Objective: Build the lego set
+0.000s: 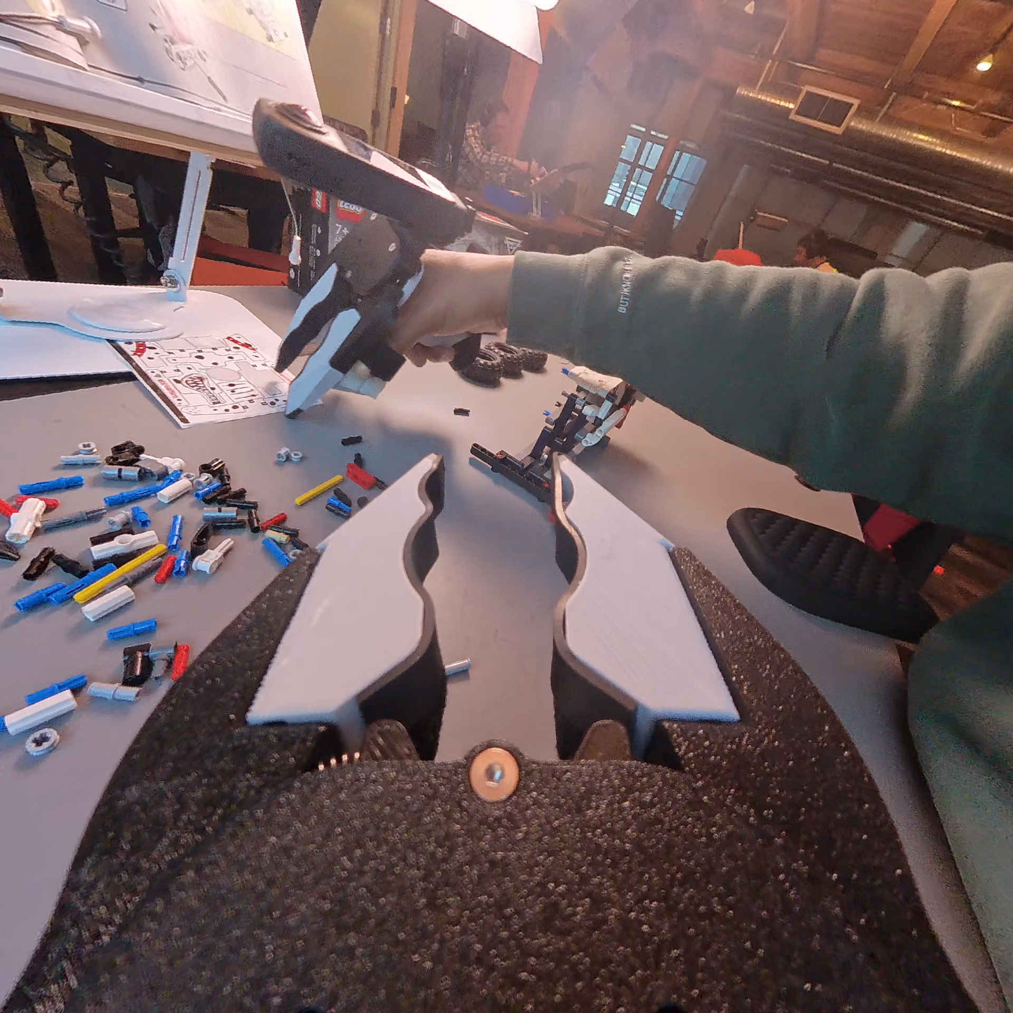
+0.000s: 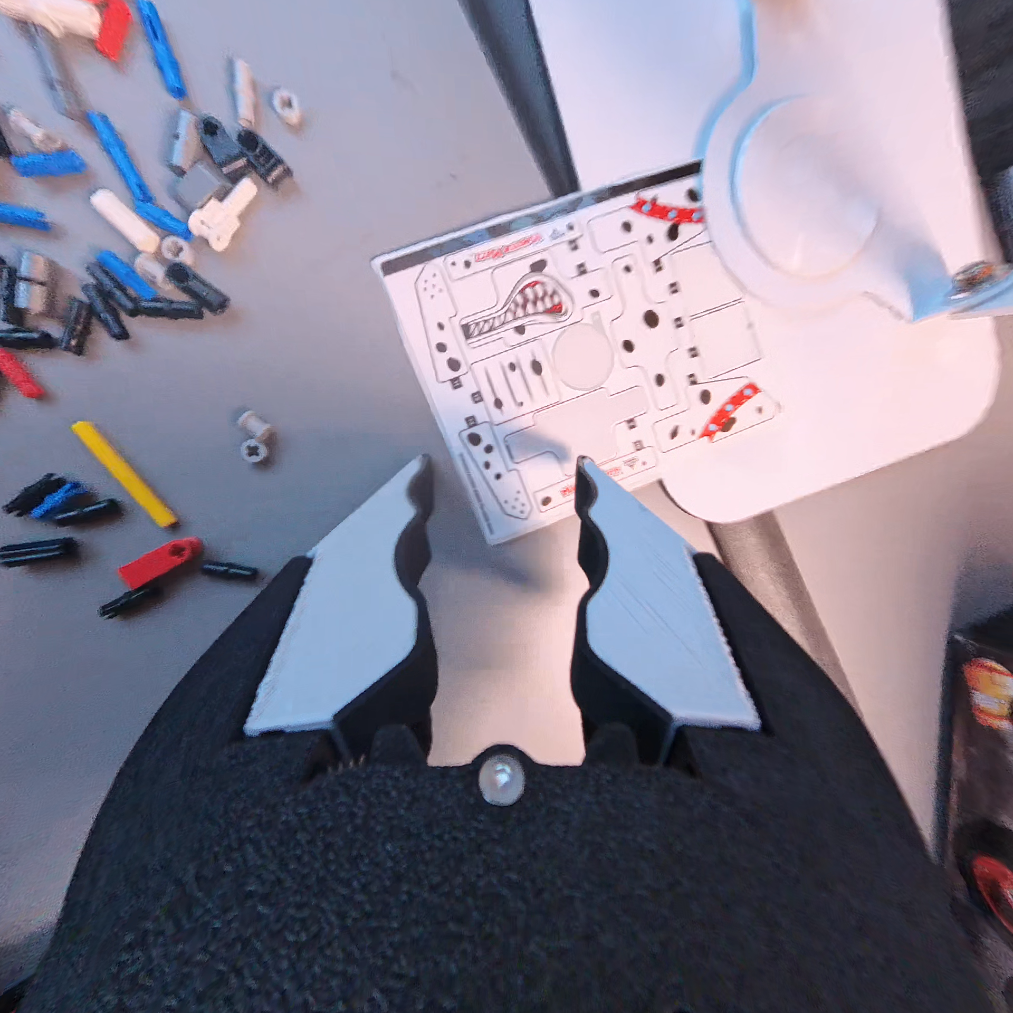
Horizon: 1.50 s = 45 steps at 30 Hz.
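A grey worktop (image 1: 493, 575) carries loose pieces (image 1: 126, 537) scattered at its left, a part-built model (image 1: 570, 433) farther back and black tyres (image 1: 501, 359) behind it. The left gripper (image 1: 496, 466) hangs above the worktop, jaws apart and empty, near the model. The right gripper (image 2: 501, 466), also spread and empty, hovers over the corner of a sticker sheet (image 2: 575, 356) that lies partly under a white stand base (image 2: 822, 219). Beyond: wooden beams, a metal duct (image 1: 877, 137), windows (image 1: 652, 175).
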{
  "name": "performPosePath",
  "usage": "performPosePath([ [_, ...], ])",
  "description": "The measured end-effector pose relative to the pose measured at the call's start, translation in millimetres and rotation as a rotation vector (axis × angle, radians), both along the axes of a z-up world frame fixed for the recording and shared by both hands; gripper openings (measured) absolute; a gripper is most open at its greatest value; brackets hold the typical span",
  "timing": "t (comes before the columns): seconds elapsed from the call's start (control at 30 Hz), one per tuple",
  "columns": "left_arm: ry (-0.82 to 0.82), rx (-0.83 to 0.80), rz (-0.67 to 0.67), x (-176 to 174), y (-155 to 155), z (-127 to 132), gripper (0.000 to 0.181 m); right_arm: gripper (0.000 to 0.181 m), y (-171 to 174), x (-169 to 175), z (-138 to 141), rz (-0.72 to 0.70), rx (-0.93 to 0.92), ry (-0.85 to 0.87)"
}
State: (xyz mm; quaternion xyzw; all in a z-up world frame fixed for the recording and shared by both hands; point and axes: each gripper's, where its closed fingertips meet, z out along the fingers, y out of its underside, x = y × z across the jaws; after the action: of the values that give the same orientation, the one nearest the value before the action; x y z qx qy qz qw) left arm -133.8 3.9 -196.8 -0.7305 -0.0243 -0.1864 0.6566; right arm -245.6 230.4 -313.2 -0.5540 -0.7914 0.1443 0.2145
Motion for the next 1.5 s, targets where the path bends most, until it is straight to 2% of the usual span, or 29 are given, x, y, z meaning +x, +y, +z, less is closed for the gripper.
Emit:
performPosePath([
  [0.1, 0.018, -0.006, -0.021, 5.8, 1.4, -0.7, 0.039, 0.017, -4.8, -3.9, -2.2, -0.020, -0.101, -0.003],
  [0.2, 0.018, -0.011, -0.033, 7.6, 1.9, -0.9, 0.039, 0.001, -7.0, -1.5, -3.4, 0.003, -0.096, -0.007],
  [0.37, -0.005, -0.021, -0.034, 6.3, 2.7, -3.1, 0.039, 0.000, -7.7, 2.8, -0.6, 0.031, -0.039, 0.010],
  [0.4, -0.007, -0.023, -0.033, 6.2, 2.9, -3.7, 0.039, 0.005, -6.2, 2.3, 2.1, 0.022, -0.036, 0.026],
  [0.47, -0.012, -0.029, -0.037, 6.9, 3.7, -5.6, 0.039, 0.033, -0.4, 1.7, 5.0, -0.043, -0.063, 0.038],
  [0.53, -0.016, -0.033, -0.040, 7.6, 5.1, -7.4, 0.039, 0.057, 9.4, 0.6, 2.3, -0.175, -0.137, 0.026],
  [0.6, -0.016, -0.045, -0.047, 8.6, 6.6, -10.7, 0.039, 0.062, 19.9, -1.7, -2.1, -0.285, -0.198, 0.026],
  [0.67, -0.013, -0.054, -0.055, 10.1, 7.4, -13.3, 0.040, 0.050, 27.3, -5.4, -2.7, -0.327, -0.206, 0.045],
  [0.77, 0.016, -0.055, -0.050, 9.8, 7.3, -14.1, 0.041, 0.041, 28.3, -6.8, -2.7, -0.326, -0.175, 0.034],
  [0.93, 0.034, -0.055, -0.035, 7.1, 7.7, -14.9, 0.044, 0.012, 20.0, -12.3, -1.5, -0.294, -0.140, 0.080],
  [1.03, 0.033, -0.054, -0.027, 5.2, 7.1, -14.9, 0.046, 0.007, 15.8, -12.0, 9.2, -0.253, -0.130, 0.134],
  [1.13, -0.010, -0.043, -0.009, -0.9, 6.2, -12.3, 0.053, 0.006, -2.2, -5.1, 42.9, -0.152, -0.127, 0.258],
  [1.3, -0.233, 0.013, -0.015, -12.7, 4.2, -1.3, 0.066, 0.008, -77.8, 45.0, 111.8, 0.035, -0.227, 0.517],
  [1.43, -0.381, 0.060, -0.083, -7.2, 3.0, 7.8, 0.069, 0.010, -137.2, 101.1, 132.3, 0.112, -0.249, 0.658],
  [1.5, -0.406, 0.074, -0.154, 8.1, 3.4, 11.9, 0.061, 0.010, -161.0, 123.1, 134.5, 0.127, -0.241, 0.714],
])
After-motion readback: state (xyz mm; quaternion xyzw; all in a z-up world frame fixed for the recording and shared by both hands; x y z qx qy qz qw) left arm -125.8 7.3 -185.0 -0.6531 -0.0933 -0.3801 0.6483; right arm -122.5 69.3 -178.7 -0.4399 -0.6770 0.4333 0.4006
